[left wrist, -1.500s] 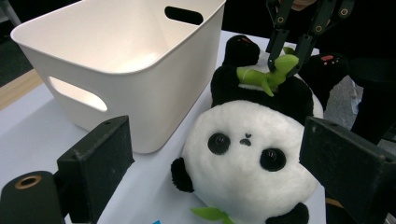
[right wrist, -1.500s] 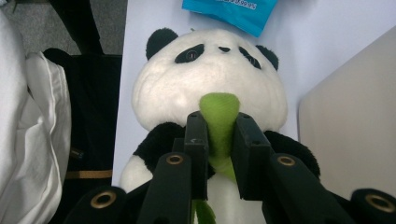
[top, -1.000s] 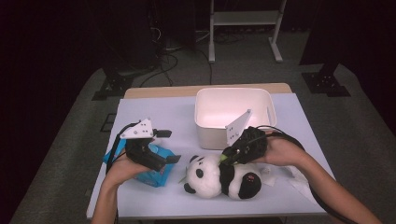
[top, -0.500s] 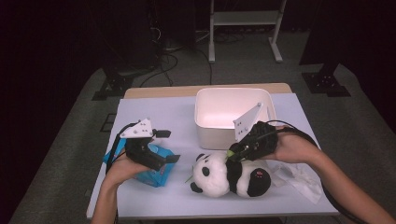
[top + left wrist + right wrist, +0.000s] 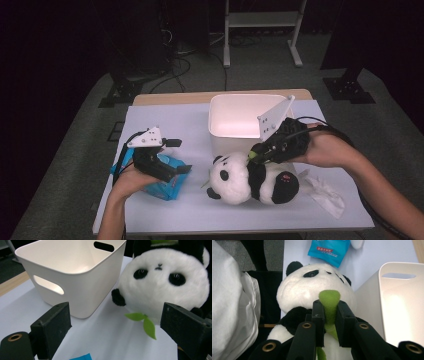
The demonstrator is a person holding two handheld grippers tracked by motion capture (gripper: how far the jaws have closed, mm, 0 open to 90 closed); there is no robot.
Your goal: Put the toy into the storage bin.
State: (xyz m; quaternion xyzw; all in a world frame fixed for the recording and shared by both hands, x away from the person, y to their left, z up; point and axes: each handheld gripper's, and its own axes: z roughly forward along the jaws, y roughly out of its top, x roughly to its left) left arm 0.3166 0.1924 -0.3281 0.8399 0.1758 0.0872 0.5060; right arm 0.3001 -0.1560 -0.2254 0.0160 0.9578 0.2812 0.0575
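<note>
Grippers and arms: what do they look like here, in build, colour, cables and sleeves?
Both are black handheld tools. The left tool and right tool each carry a pale grey three-cornered plate with small holes on top and trail a black cable. In the gripper views the jaws are blocky matt black pads with brass-coloured rivets near their base. The forearms are bare, with no sleeves in view.

Left gripper (image 5: 176, 156) resting low at left, jaws standing wide apart, nothing between them, pointing right. Left forearm (image 5: 115, 210) coming in from bottom edge. Right gripper (image 5: 253, 156) pointing left, tilted slightly down, jaws pinching green strip (image 5: 329, 305) of panda (image 5: 250, 179). Right hand (image 5: 322, 149) gripping body of right gripper, forearm (image 5: 385, 195) reaching in from lower right.
</note>
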